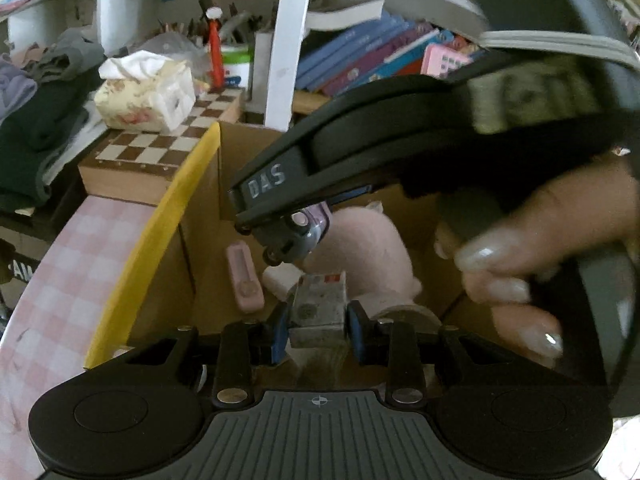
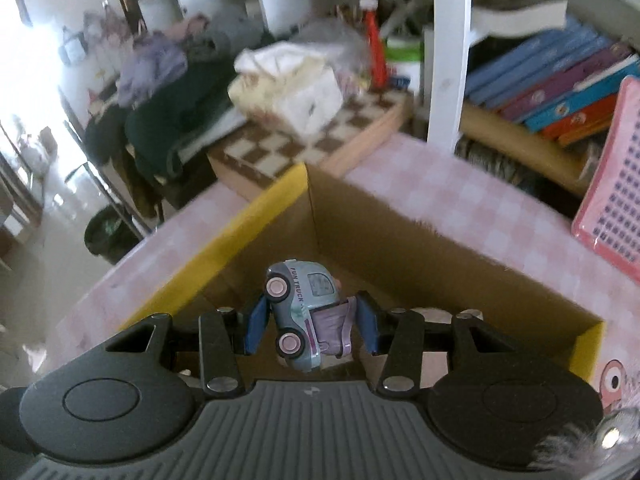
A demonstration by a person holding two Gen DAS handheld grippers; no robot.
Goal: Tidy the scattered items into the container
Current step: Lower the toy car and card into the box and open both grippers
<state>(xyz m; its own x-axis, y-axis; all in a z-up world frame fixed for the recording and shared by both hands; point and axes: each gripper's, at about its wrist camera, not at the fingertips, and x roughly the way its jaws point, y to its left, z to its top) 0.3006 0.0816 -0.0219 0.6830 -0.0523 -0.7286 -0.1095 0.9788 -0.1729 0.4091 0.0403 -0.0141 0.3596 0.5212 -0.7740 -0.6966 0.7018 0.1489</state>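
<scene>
A: Toy in the right gripper (image 2: 312, 326): a small pale-blue plastic truck with pink wheels (image 2: 298, 312), pinched by its sides over the open brown cardboard box with yellow rim (image 2: 400, 232); hard, light, a bit slippery I think.

B: And the left gripper (image 1: 318, 330)?

A: Closed on a small grey rectangular block (image 1: 318, 312), also above the box; stiff, flat sides, easy to hold; a soft pink plush toy (image 1: 368, 248) lies inside already.
</scene>
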